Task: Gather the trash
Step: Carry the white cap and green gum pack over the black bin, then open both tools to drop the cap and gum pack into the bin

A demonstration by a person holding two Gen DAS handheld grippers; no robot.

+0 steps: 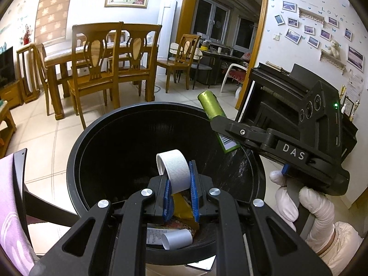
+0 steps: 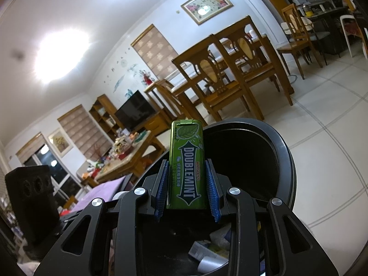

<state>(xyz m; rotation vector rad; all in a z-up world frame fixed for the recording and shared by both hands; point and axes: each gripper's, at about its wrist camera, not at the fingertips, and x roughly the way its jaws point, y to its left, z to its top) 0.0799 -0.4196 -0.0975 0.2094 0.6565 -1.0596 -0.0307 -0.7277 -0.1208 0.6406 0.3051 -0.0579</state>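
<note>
Left gripper (image 1: 180,192) clamped on white ribbed cap (image 1: 173,171) over the black bin (image 1: 76,161), right gripper (image 2: 187,189) clamped on green Doublemint gum box (image 2: 186,165) above bin's rim.

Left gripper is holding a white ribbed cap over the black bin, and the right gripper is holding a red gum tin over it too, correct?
Not quite: the tin is green, not red. The right wrist view shows a green Doublemint tin between the right gripper pads. The rest holds: the left gripper grips the white ribbed cap over the black bin.
</note>
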